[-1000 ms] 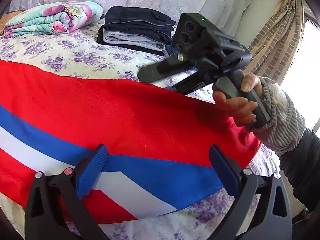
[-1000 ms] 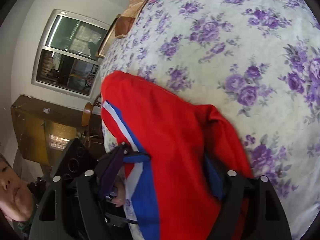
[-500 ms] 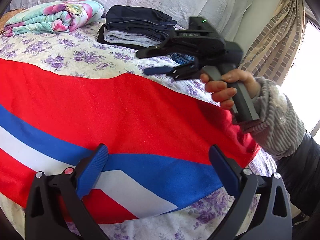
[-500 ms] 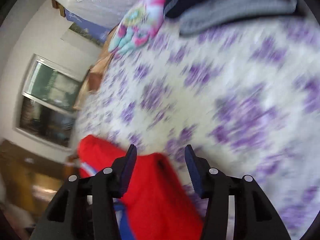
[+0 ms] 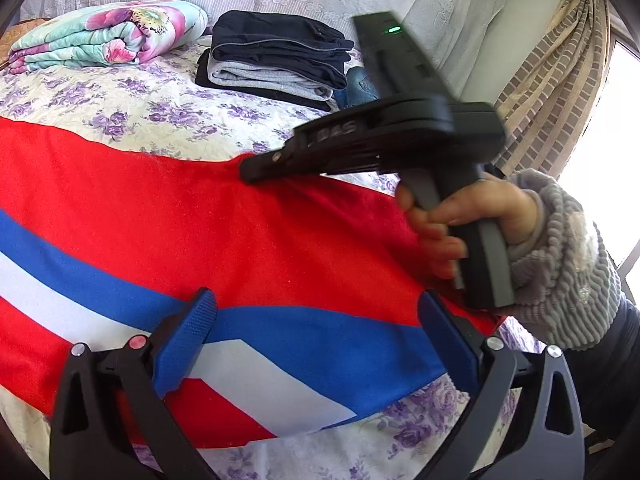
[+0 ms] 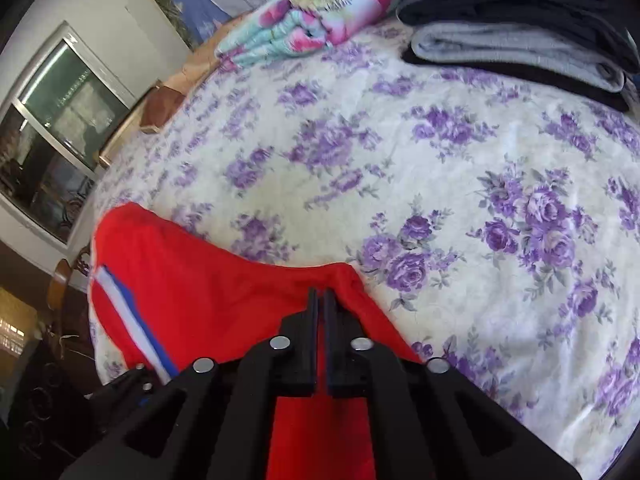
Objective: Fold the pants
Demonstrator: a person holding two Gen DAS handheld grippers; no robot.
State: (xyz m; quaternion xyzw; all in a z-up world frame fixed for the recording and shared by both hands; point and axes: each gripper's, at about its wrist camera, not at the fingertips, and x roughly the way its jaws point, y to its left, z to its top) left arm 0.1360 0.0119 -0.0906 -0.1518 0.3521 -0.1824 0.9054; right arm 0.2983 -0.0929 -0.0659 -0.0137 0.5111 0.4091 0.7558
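On the floral bed, red pants lay long axis 9-to-3. Right gripper had just closed, pinching the far red edge at 12; left gripper gaped wide over the stripes, holding nothing. Right was nearer the fold edge.

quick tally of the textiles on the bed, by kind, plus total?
Red pants with blue and white stripes, spread out: 1
Folded garments in the dark and grey stack: at least 3, exact count unclear
Floral folded quilt: 1
Blue item behind the stack, mostly hidden: 1
Total: at least 6
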